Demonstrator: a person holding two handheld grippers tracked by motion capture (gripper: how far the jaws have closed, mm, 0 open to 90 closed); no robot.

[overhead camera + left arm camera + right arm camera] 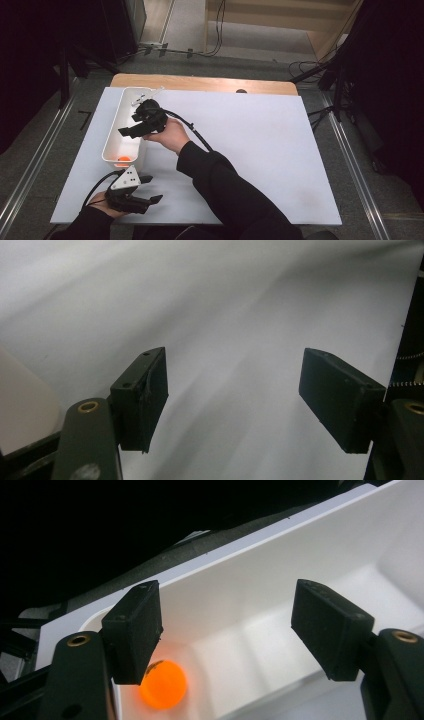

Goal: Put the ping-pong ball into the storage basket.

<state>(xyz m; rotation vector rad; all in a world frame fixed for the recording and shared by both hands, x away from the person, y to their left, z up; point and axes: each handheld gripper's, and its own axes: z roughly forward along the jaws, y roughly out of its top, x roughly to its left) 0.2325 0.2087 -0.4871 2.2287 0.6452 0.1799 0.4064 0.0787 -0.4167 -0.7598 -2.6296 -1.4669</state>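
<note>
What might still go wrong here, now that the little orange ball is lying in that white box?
Two risks, both only guesses.
1. The right gripper hangs with open jaws just above the narrow white box; pulling away carelessly, it might catch the rim and tip or shove the box.
2. The orange ball lies loose on the smooth floor at one end, so any knock to the box would likely set it rolling.
The left gripper rests open on the table, apart from the box.

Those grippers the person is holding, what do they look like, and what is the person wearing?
Both are black handheld tools. The left gripper carries a grey three-cornered plate dotted with dark holes; the right gripper has none visible. Each ends in two blocky black jaws on arms with brass-coloured rivets, and trails a black cable. The person wears long black sleeves.
</note>
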